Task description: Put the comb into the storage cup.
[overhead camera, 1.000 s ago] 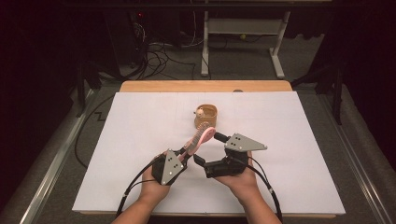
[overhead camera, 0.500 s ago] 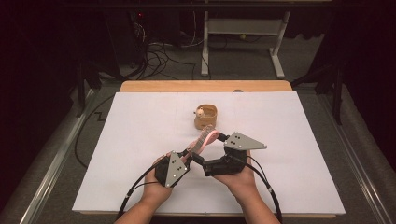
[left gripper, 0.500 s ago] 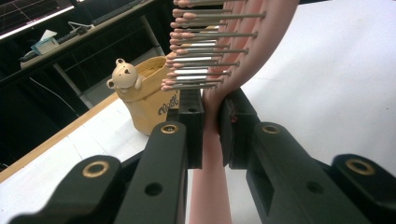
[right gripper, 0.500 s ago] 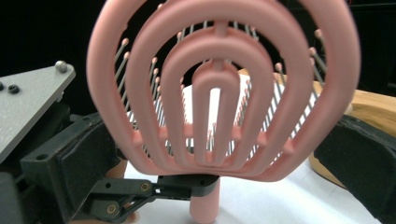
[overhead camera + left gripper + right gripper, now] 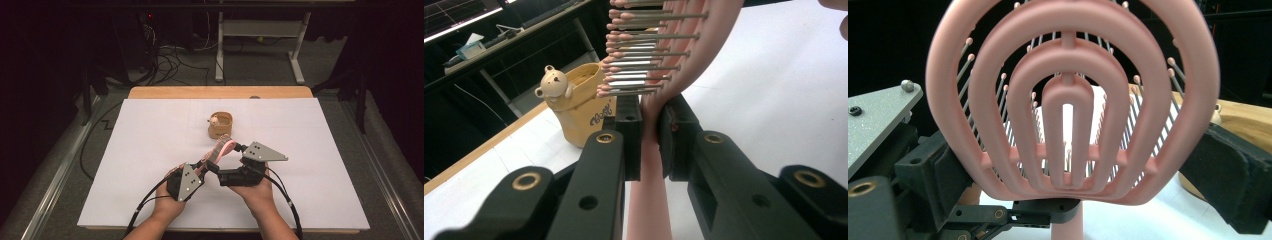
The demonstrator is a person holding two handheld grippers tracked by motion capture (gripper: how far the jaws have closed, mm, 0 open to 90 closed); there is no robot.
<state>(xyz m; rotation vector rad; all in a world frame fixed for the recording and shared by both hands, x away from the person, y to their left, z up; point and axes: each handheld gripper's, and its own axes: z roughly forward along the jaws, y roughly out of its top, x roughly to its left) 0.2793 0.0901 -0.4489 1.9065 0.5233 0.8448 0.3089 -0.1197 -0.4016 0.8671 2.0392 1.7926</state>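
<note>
Pink plastic fills the space between my jaws: the pink vented hairbrush with metal bristles [image 5: 651, 165] has its handle pinched tight in my left gripper [image 5: 201, 169], both black jaws pressed against it just below the head. From above, the brush slants up and away from that gripper over the white table sheet [image 5: 150, 150], its head raised off the surface. My right gripper [image 5: 239, 161] sits just beside the brush head, its jaws spread wide to either side of the head and gripping nothing; in the right gripper view the looped pink ribs face me with the bristles pointing away. Just beyond the brush stands a small tan cup with a bear figure on its rim [image 5: 220, 124], upright on the sheet, near the wooden table edge [image 5: 220, 92].
</note>
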